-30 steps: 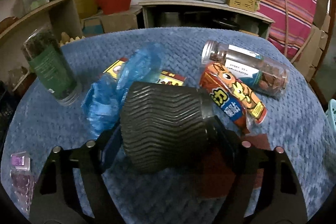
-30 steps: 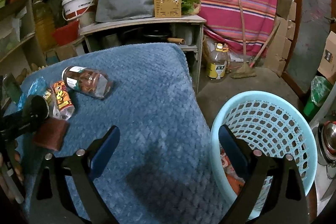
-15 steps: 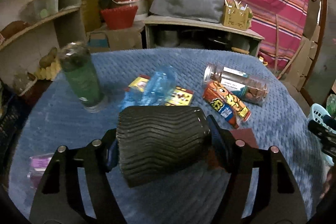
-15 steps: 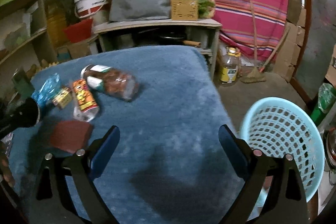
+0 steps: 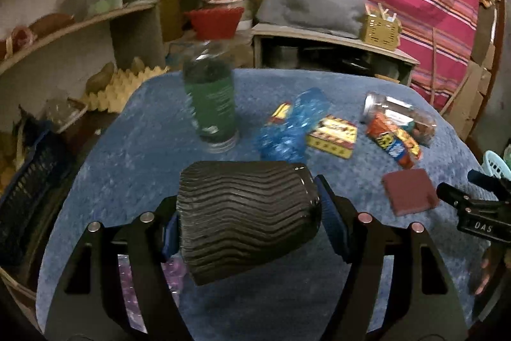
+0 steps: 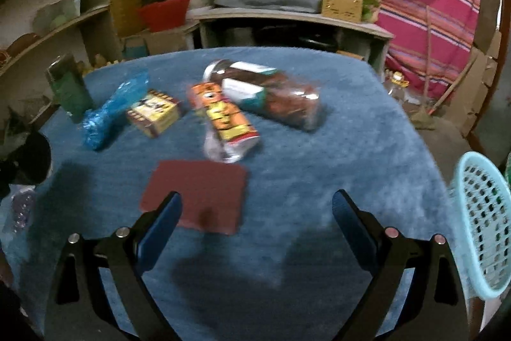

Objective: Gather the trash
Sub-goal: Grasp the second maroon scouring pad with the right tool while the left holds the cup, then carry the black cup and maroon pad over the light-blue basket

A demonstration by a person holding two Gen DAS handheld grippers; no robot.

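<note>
My left gripper [image 5: 247, 213] is shut on a black ribbed cup [image 5: 246, 219], held above the blue table cover [image 5: 143, 155]. My right gripper [image 6: 257, 213] is open and empty, just above the near edge of a dark red pad [image 6: 196, 192]. Beyond the pad lie an orange snack wrapper [image 6: 223, 120], a clear jar on its side [image 6: 268, 95], a small yellow box [image 6: 155, 112] and a crumpled blue bag [image 6: 111, 111]. The light blue trash basket [image 6: 482, 222] stands off the table at the right. The right gripper also shows in the left wrist view [image 5: 472, 203].
A green-labelled jar [image 5: 210, 104] stands upright at the back left of the table. A purple packet [image 5: 174, 274] lies under the left gripper. Shelves [image 5: 64, 31] are at the left, a low cabinet [image 5: 329, 50] with a grey bag behind, a dark crate [image 5: 28, 194] by the table's left edge.
My left gripper has drawn back and up with the black cup. My right gripper has swung left from the basket to the table and now hovers over the dark red pad.
</note>
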